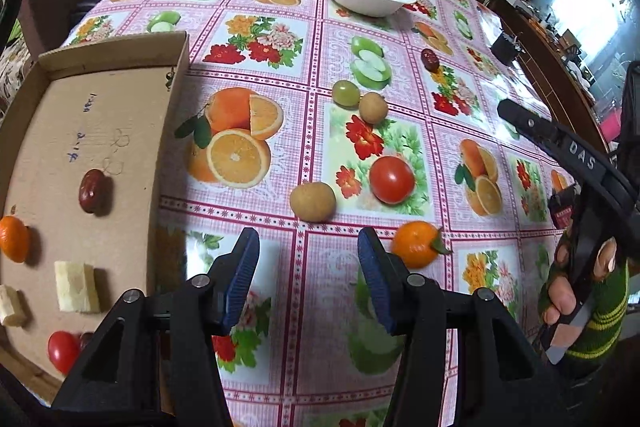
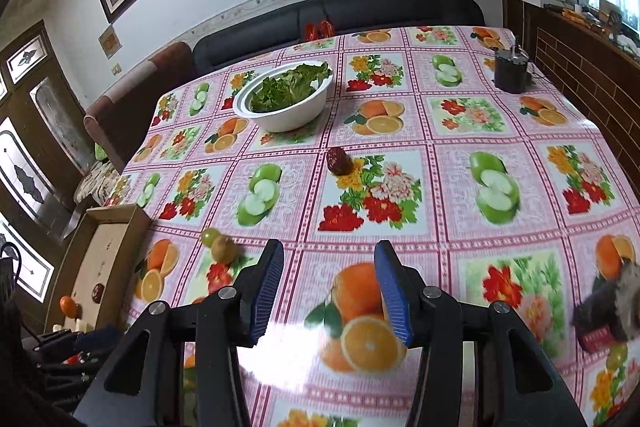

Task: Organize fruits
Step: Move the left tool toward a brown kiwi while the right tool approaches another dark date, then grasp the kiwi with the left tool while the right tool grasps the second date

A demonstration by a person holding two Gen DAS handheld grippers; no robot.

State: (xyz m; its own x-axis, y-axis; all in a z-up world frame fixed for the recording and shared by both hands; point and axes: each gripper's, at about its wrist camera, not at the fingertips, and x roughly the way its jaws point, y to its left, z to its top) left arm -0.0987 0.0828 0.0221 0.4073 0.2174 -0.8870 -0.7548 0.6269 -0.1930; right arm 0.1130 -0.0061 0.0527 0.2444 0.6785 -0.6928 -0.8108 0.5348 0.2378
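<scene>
Left gripper (image 1: 308,267): I see my jaws apart with nothing between them, hanging over bare tablecloth (image 1: 280,39) just right of the box.
Right gripper (image 2: 328,291): jaws apart and empty too, over a printed orange picture; in the left view only its black body and the hand (image 1: 576,279) in a striped glove show, the fingertips out of sight.
Box (image 1: 172,115): a shallow cardboard tray on the left of the table, its long side running away from me.
Date in box (image 1: 93,191): dark red, long axis running roughly up the picture, tilted slightly right at the far end.
Rest of box: a mandarin (image 1: 14,239), a pale chunk (image 1: 76,287), a second chunk (image 1: 10,307) cut by the frame edge, and a small tomato (image 1: 62,351) half hidden behind my gripper body; something dark red beside it I cannot make out.
Loose fruit: a brown round fruit (image 1: 313,201) nearest my jaws, a tomato (image 1: 392,179), a mandarin (image 1: 416,243) with its leaf pointing right, close to my right finger, a green grape (image 1: 346,93) touching a second brown fruit (image 1: 373,107).
Loose date (image 2: 338,161): well apart from the others, long axis near upright in the right view.
Bowl (image 2: 296,115): white, holding green leaves, at the far side.
Hard to read: a blurred dark object (image 2: 608,311) at the right edge.
</scene>
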